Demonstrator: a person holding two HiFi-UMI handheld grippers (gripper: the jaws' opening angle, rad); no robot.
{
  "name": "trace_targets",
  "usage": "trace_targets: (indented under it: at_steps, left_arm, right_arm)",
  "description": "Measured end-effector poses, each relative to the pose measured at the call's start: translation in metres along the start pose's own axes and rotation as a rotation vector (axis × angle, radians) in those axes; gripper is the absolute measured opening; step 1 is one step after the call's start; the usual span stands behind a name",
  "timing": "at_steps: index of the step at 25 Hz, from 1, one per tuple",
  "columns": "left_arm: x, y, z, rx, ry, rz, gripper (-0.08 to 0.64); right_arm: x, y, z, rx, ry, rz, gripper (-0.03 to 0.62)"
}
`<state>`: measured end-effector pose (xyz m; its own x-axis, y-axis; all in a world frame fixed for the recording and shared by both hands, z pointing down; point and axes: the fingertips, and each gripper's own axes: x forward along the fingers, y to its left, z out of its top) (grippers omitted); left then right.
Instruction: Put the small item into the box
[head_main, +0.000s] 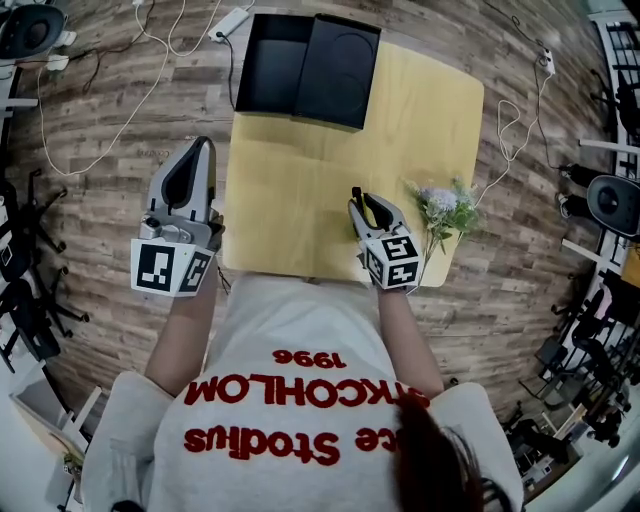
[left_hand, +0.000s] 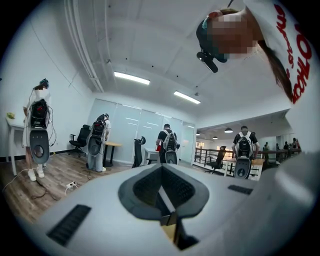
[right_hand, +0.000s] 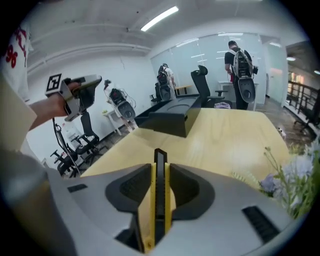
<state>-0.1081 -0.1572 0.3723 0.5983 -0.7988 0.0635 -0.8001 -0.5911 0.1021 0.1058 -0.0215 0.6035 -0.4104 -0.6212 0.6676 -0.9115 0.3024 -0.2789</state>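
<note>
A yellow and black utility knife (right_hand: 159, 165) stands on edge between the pads of my right gripper (right_hand: 159, 184), which is shut on it. This gripper (head_main: 359, 203) tilts down over the near part of the light wooden table (head_main: 300, 180). The black box (head_main: 275, 62) sits at the table's far edge, with its lid (head_main: 340, 68) lying partly over it; it also shows ahead in the right gripper view (right_hand: 170, 117). My left gripper (head_main: 201, 146) hangs off the table's left side, held level, its jaws (left_hand: 162, 169) shut with nothing in them.
A spray of artificial flowers (head_main: 446, 211) lies at the table's right edge, close to my right gripper (right_hand: 295, 180). White cables (head_main: 150, 60) trail over the wooden floor. Office chairs and several people with backpacks stand around the room.
</note>
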Motion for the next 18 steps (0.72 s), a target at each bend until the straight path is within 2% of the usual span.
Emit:
trace_targets:
  at_steps: [3, 7, 13, 18]
  left_arm:
    - [-0.002, 0.0, 0.007, 0.012, -0.022, 0.014, 0.006]
    - [-0.007, 0.0, 0.018, 0.025, -0.051, 0.03, 0.006]
    - [-0.012, -0.007, 0.036, 0.052, -0.103, 0.047, 0.006]
    - [-0.013, -0.014, 0.049, 0.065, -0.134, 0.055, 0.006]
  right_arm:
    - [-0.006, 0.006, 0.029, 0.007, -0.094, 0.041, 0.118]
    - [-0.026, 0.008, 0.075, 0.006, -0.246, 0.052, 0.118]
    - [-0.077, -0.001, 0.151, 0.008, -0.496, 0.009, 0.118]
    - [-0.123, -0.003, 0.203, -0.04, -0.664, -0.017, 0.118]
